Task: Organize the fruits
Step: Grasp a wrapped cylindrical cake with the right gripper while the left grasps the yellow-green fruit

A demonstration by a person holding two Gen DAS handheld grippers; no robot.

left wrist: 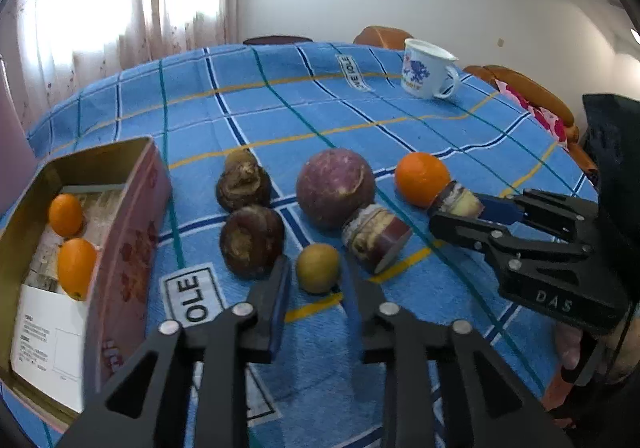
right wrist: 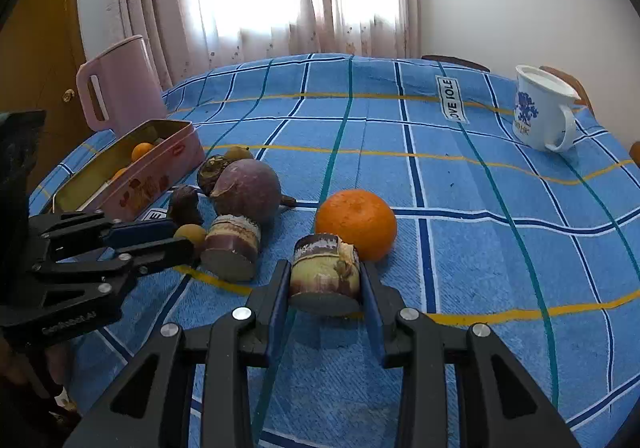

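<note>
The right gripper point(right wrist: 325, 280) clamps a purple sugarcane stub point(right wrist: 325, 272), presumably for the pink tin point(right wrist: 168, 167), while the left gripper point(left wrist: 318, 288) gapes around a small yellow-brown fruit point(left wrist: 318, 267).

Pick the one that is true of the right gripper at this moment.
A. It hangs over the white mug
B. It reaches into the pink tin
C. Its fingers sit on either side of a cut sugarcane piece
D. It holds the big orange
C: the right gripper has its fingers against both sides of the sugarcane piece, with the big orange lying free just behind it.
</note>
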